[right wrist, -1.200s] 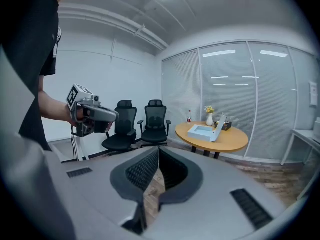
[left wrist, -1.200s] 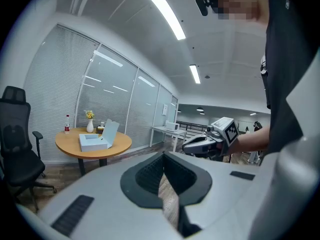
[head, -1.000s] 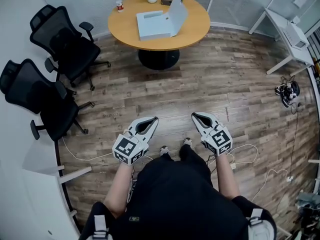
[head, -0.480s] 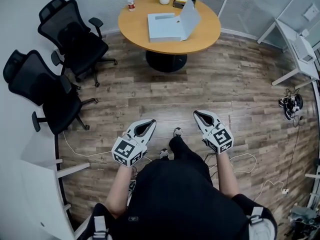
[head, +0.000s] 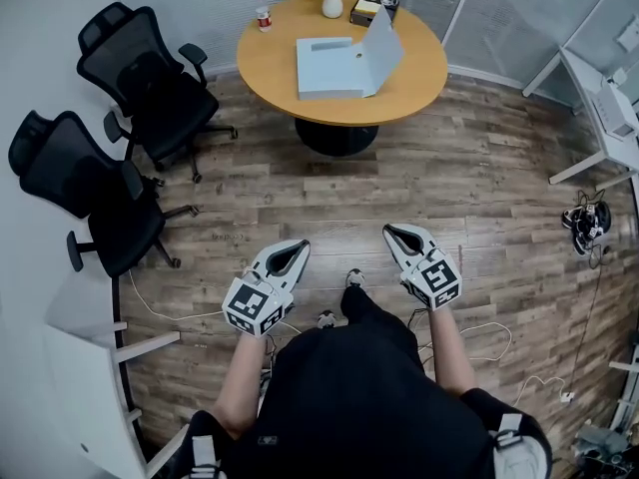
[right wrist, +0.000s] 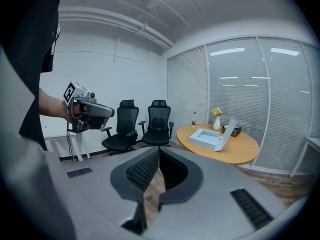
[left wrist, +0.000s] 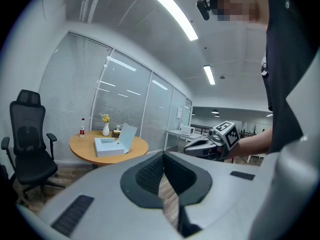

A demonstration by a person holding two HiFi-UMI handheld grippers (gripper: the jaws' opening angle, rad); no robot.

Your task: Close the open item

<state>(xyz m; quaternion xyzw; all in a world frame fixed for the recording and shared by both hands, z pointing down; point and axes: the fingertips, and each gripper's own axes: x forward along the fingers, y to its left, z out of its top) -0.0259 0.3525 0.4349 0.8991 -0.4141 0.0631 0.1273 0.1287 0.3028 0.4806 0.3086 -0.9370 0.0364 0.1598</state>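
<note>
Bright even light, ceiling strips (left wrist: 175,14); soft shadows; fisheye edges.

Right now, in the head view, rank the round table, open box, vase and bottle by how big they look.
1. Round wooden table, by far the largest.
2. Open light-blue box lying on it.
3. White vase and bottle look about alike, both small at the table's far edge; I would not rank them.

office | mesh chairs (head: 120,118) | round table (head: 344,68) | glass partitions (left wrist: 125,109)
</note>
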